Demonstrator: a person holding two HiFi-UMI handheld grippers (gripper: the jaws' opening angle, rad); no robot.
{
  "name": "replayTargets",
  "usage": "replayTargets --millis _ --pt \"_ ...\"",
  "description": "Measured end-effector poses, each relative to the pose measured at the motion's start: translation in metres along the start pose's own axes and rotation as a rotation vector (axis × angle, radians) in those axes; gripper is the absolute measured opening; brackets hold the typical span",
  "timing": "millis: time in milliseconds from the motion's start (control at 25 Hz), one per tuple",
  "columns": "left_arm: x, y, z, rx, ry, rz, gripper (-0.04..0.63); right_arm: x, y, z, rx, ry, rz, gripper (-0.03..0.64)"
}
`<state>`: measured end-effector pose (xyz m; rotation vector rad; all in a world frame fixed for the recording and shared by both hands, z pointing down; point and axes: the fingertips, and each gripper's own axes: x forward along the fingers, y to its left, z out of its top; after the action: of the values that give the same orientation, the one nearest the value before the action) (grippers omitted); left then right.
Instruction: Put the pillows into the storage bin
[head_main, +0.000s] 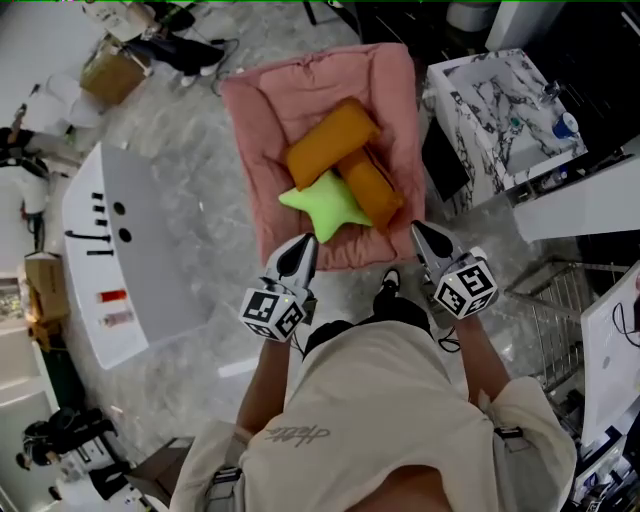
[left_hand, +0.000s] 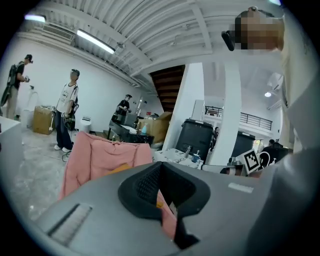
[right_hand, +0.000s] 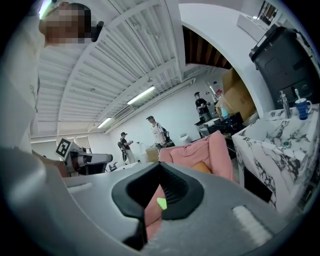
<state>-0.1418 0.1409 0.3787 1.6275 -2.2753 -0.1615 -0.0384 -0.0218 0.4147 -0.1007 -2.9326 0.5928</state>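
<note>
Left gripper (head_main: 305, 243) and right gripper (head_main: 418, 230), jaws clenched empty, at pink storage bin's (head_main: 262, 140) near edge; orange pillows (head_main: 333, 142) and green star pillow (head_main: 325, 203) inside.

- At 12 o'clock the pink padded bin (head_main: 250, 140) is open from above, but its middle is taken up by orange pillows (head_main: 333, 140) and a green star pillow (head_main: 325, 203).
- At 2 o'clock a marble table (head_main: 495, 110) crowds the bin's right wall.
- At 9 o'clock there is a white panel (head_main: 140, 250), with bare floor (head_main: 205, 200) between it and the bin.
- At 4 o'clock there is a wire rack (head_main: 555, 300).
</note>
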Motion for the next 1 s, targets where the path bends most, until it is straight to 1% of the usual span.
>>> replayTargets --millis 80,240,360,480,600,680,800,880,1000 --pt "0.008 -0.002 0.001 0.009 0.020 -0.009 0.014 0.005 -0.006 -0.001 0.014 0.010 0.007 0.002" --pt "0.023 -0.005 -0.002 0.060 0.061 -0.028 0.014 0.010 -0.013 -0.007 0.036 0.020 -0.004 0.002" --pt "0.035 -0.009 -0.003 0.103 0.067 -0.049 0.014 0.009 -0.019 -0.012 0.039 0.038 -0.018 0.002" --pt "0.045 -0.009 -0.002 0.142 0.065 -0.083 0.014 0.010 -0.022 -0.013 0.017 0.050 -0.035 0.002" --pt "0.055 -0.003 -0.001 0.129 0.068 -0.123 0.014 0.014 -0.018 -0.007 -0.016 0.054 -0.071 0.002" --pt "0.056 -0.001 0.003 0.136 0.073 -0.146 0.014 0.013 -0.012 -0.005 -0.029 0.052 -0.099 0.002" --pt "0.057 0.001 0.011 0.192 0.063 -0.163 0.014 0.010 -0.012 -0.011 -0.022 0.058 -0.136 0.002" --pt "0.058 0.003 0.016 0.220 0.060 -0.165 0.014 0.012 -0.015 -0.016 -0.037 0.084 -0.150 0.002" --pt "0.055 0.007 0.010 0.215 0.076 -0.165 0.014 0.017 -0.019 -0.026 -0.107 0.148 -0.163 0.002"
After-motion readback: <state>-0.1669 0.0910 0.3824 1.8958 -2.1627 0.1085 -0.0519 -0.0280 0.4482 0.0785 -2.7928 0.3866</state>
